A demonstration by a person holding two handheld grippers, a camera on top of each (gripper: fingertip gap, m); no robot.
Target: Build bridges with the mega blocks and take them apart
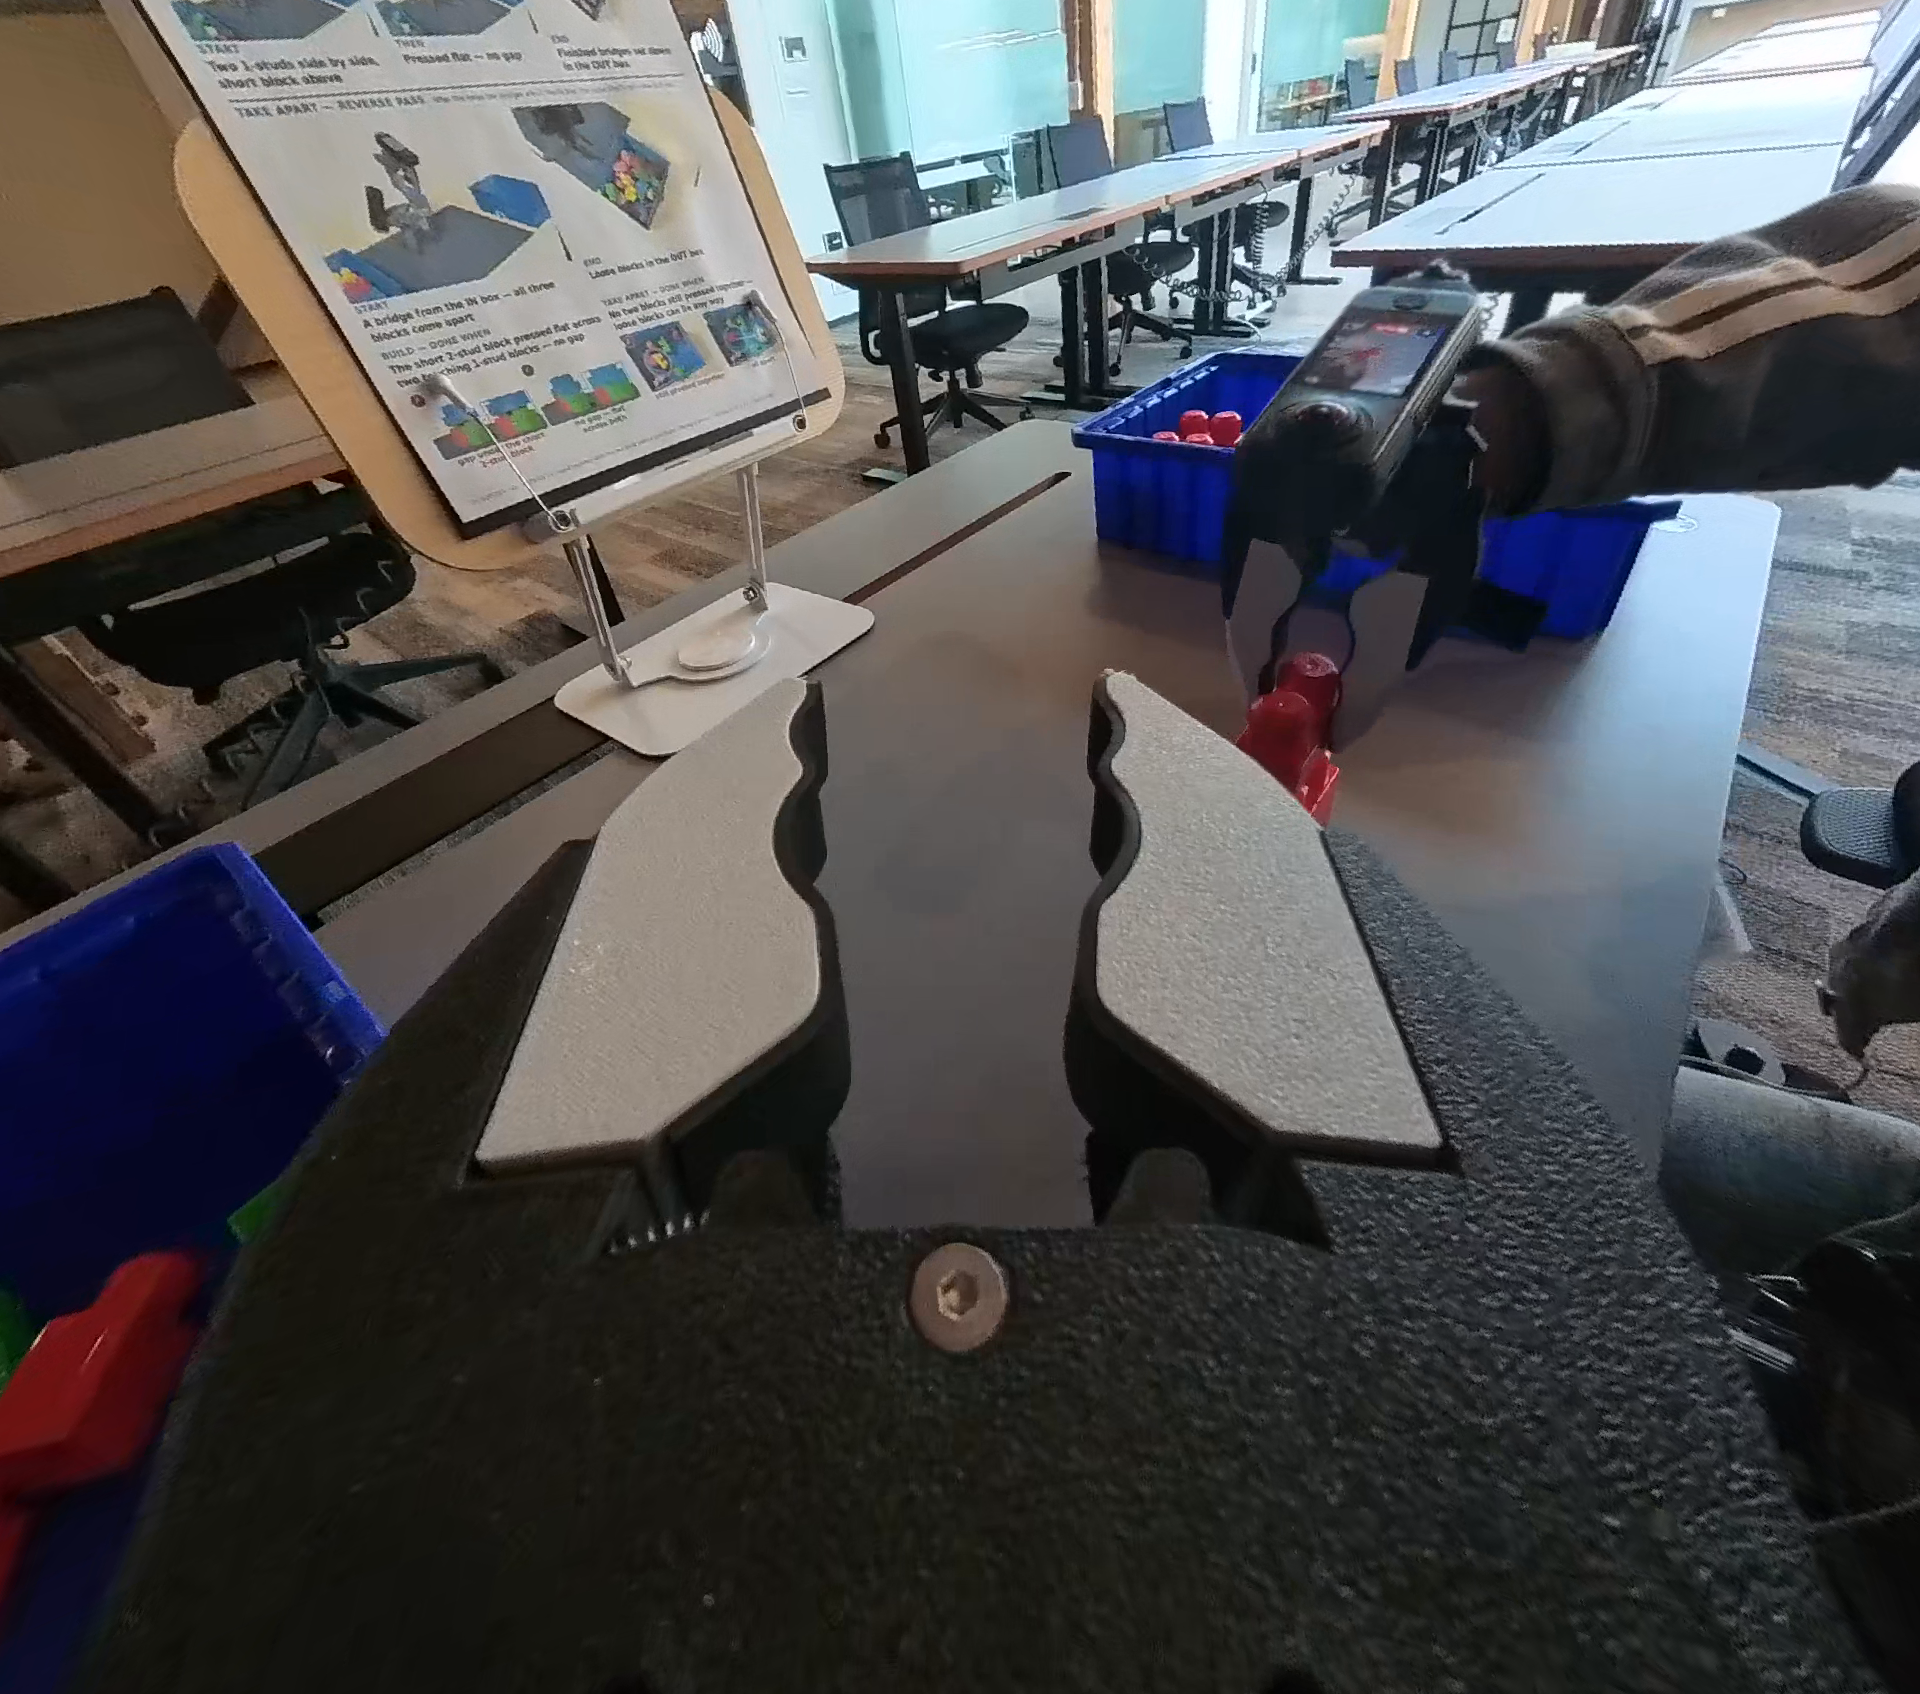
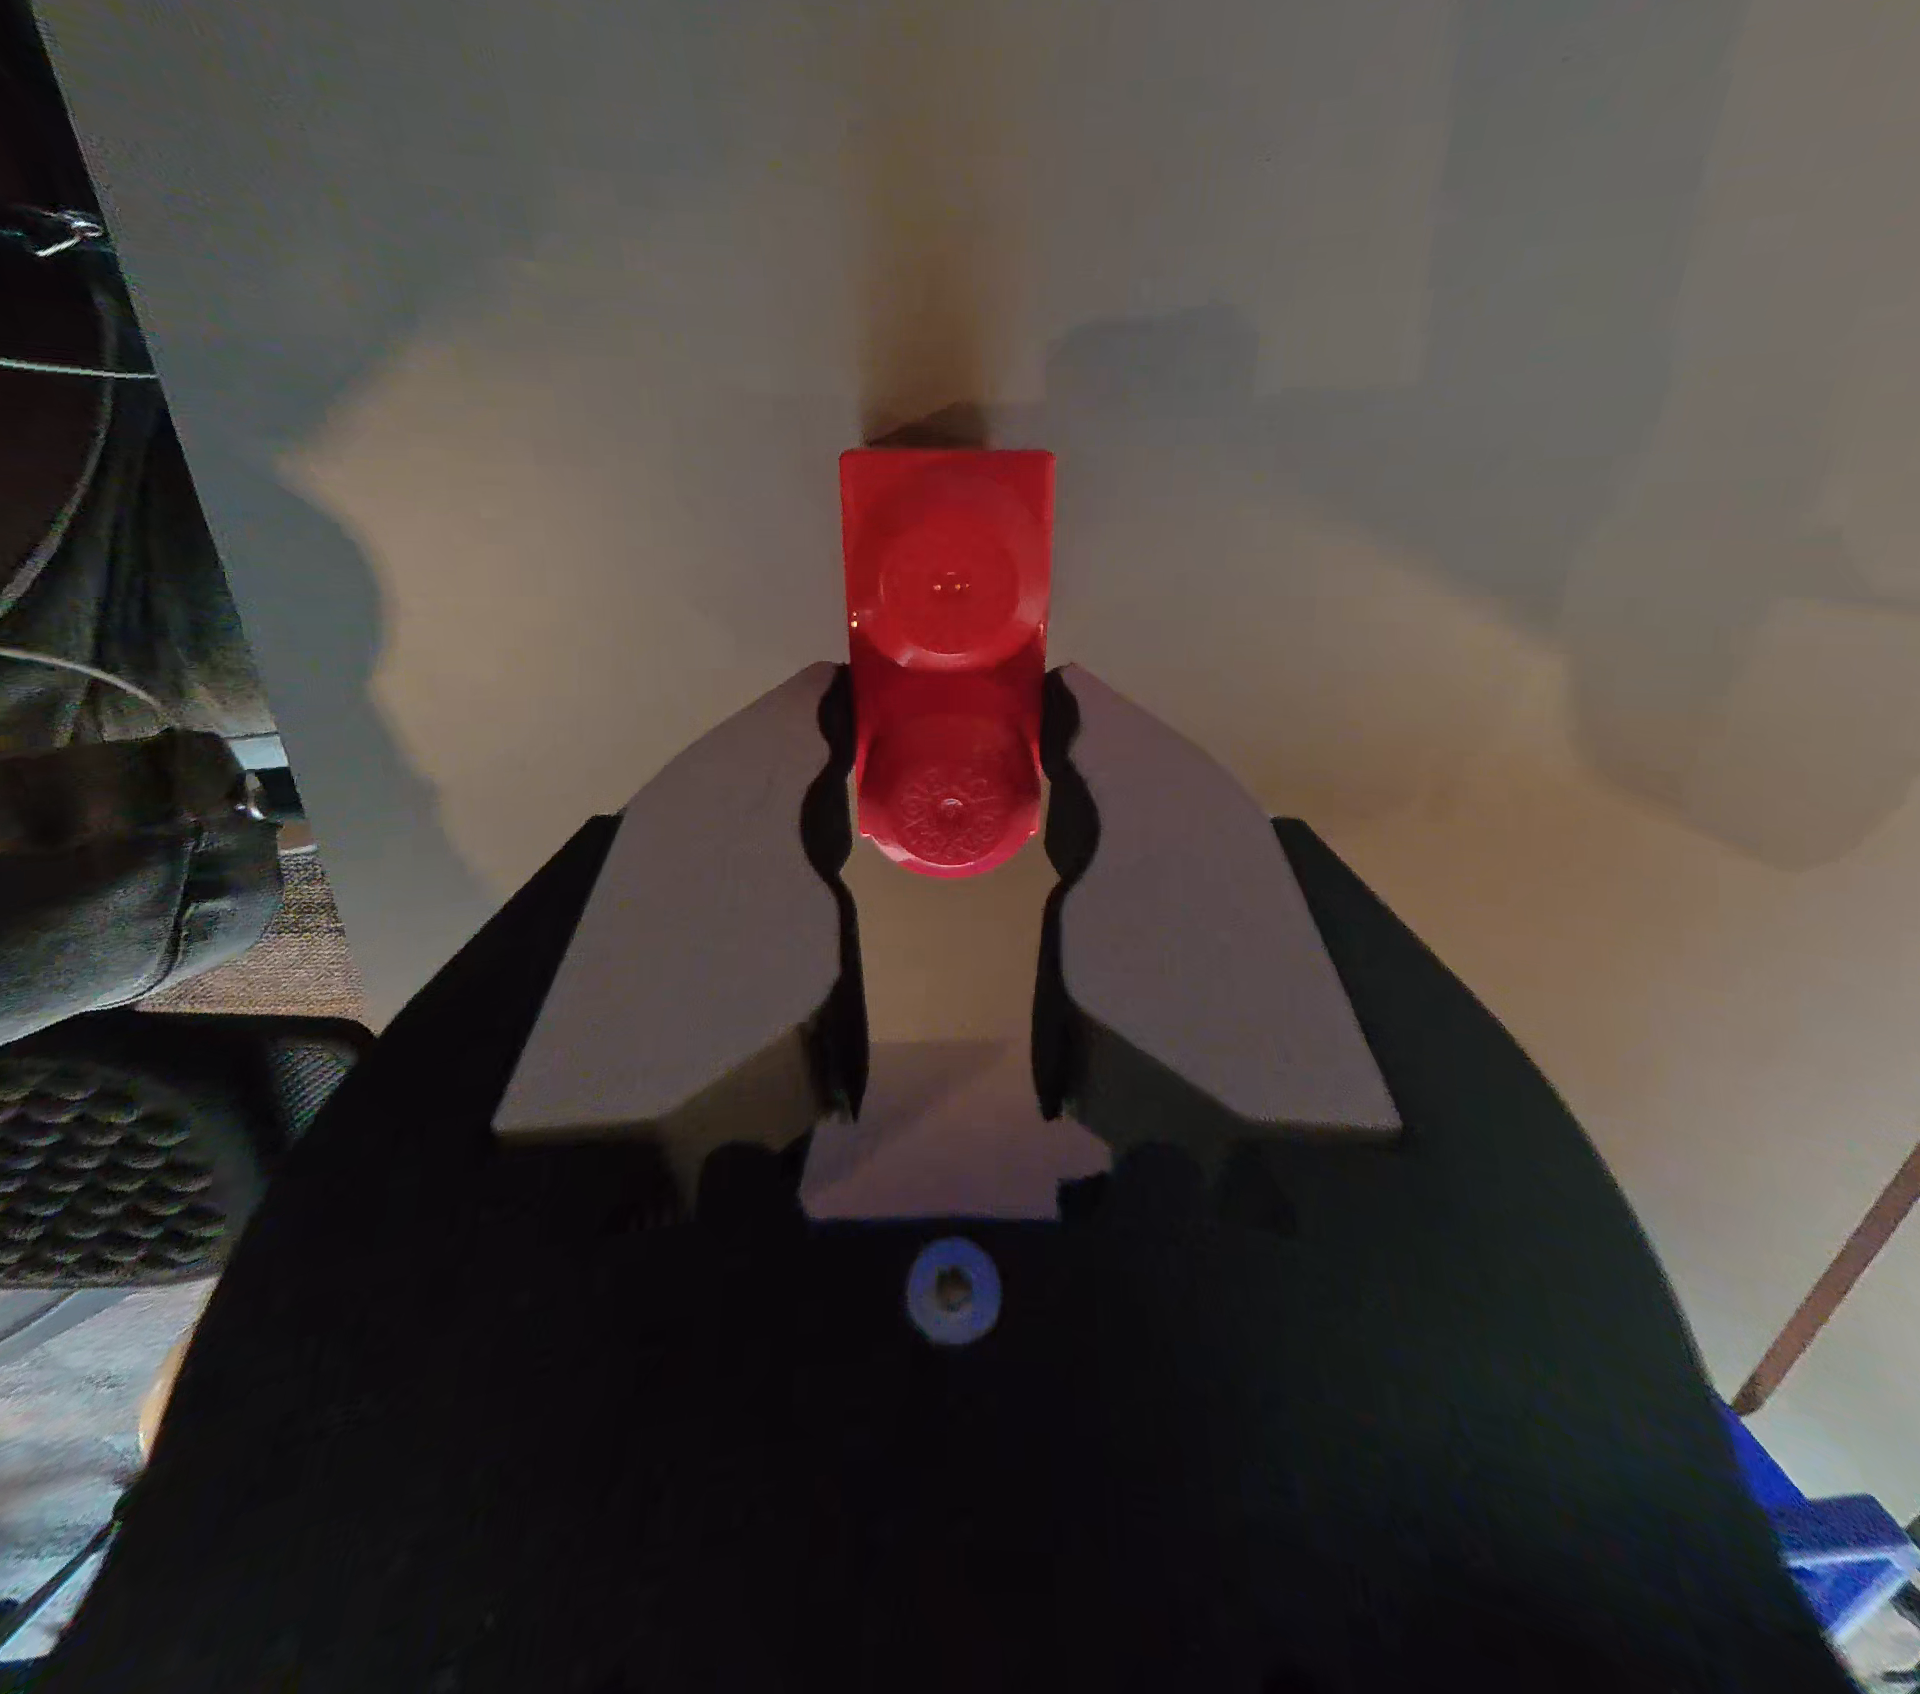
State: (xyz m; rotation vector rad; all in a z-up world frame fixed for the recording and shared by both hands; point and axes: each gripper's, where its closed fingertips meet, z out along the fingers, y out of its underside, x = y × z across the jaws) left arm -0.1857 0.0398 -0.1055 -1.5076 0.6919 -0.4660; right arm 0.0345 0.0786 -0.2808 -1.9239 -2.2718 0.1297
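On a dark desk [image 1: 1558, 813] in an open office, the right claw [image 2: 948, 678] pinches one red two-stud block [image 2: 945, 595] standing on the surface. The left claw [image 1: 951, 709] hovers wide apart, holding nothing. Two blue bins [image 1: 1164, 481] [image 1: 156, 1073] flank the desk.

Two grippers are in play: the left gripper [image 1: 951, 751] and the right gripper [image 1: 1314, 657]. One red two-stud block [image 2: 948, 657] sits on the table. Two blue bins show: one far right [image 1: 1164, 481], one near left [image 1: 156, 1073]. The far bin shows at least three red studs [image 1: 1210, 426]; the near bin's blocks are partly hidden, so their number cannot be told. One instruction sheet on a stand [image 1: 436, 117] is far left.
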